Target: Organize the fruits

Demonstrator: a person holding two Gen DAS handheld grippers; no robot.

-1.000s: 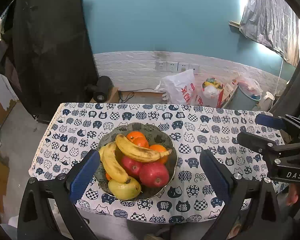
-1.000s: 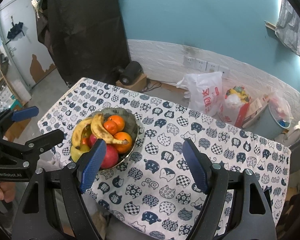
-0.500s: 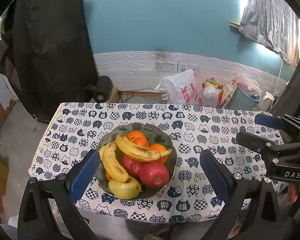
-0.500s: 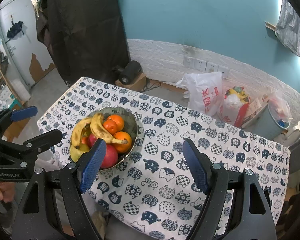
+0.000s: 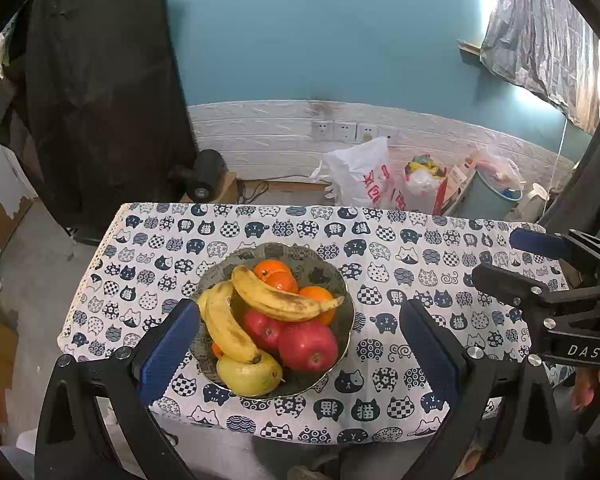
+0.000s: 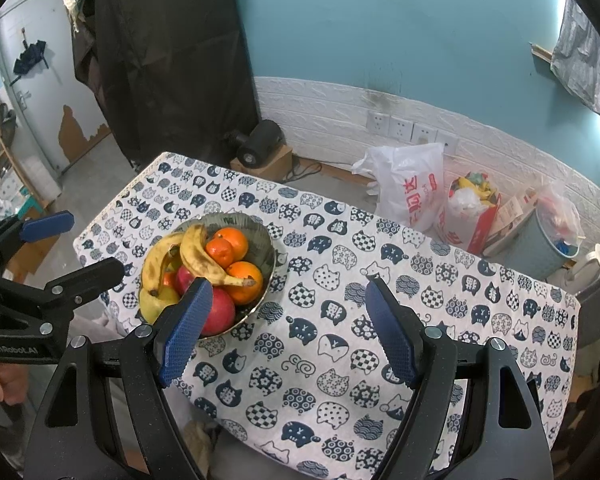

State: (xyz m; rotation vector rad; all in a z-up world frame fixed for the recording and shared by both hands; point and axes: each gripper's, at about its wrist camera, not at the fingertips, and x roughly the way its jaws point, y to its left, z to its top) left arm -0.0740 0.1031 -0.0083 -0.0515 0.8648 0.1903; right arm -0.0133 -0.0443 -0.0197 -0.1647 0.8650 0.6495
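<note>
Only the heaped fruit bowl (image 6: 266, 240) blocks the tablecloth (image 6: 440, 300); everything to its right lies bare for a gripper to pass.

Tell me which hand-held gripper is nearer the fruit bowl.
Left. The left hand-held gripper hangs open with the fruit bowl framed between its fingers, not touching. The right hand-held gripper is open over bare tablecloth, the bowl beside its left finger.
</note>
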